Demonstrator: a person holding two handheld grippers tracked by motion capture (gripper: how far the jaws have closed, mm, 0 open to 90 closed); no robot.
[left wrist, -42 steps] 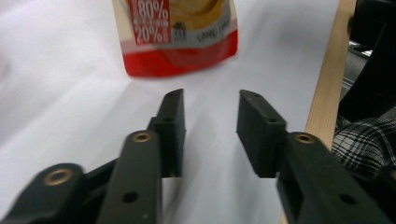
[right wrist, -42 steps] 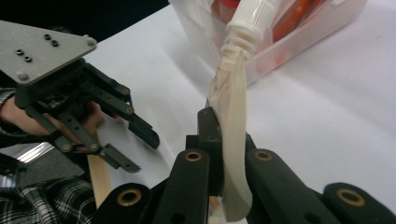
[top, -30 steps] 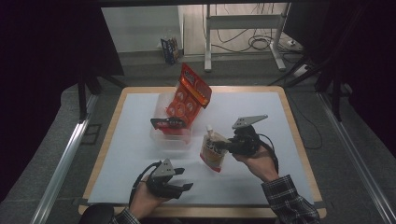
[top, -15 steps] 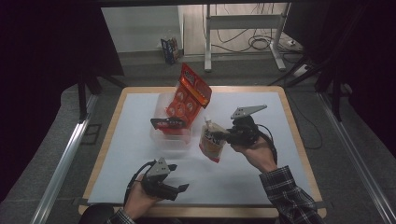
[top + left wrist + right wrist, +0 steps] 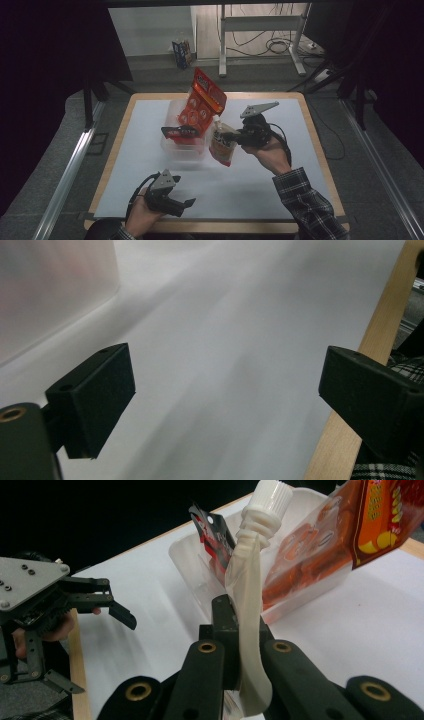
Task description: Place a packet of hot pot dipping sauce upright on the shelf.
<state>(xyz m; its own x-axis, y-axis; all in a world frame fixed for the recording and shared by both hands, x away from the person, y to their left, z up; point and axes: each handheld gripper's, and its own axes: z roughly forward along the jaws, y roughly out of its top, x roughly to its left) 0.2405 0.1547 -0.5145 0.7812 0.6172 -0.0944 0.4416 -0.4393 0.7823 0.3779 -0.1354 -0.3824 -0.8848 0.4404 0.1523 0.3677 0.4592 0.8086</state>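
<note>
The spouted pouch (image 5: 222, 145) hangs clear above the table (image 5: 260, 180), just beside the clear plastic bin (image 5: 176, 145), pinched flat by its edge in the clenched right tool (image 5: 234, 136). It is a soft, pale, glossy pack with a ribbed white screw cap (image 5: 270, 497) on a moulded neck, and its thin film bends where the black pads bite. The bin is translucent with rounded corners; a shiny red-orange snack bag (image 5: 204, 100) stands tilted in it. The left tool (image 5: 186, 204) rests low near the table's near edge, its jaws just spread wide with nothing between them, over smooth white table covering.
</note>
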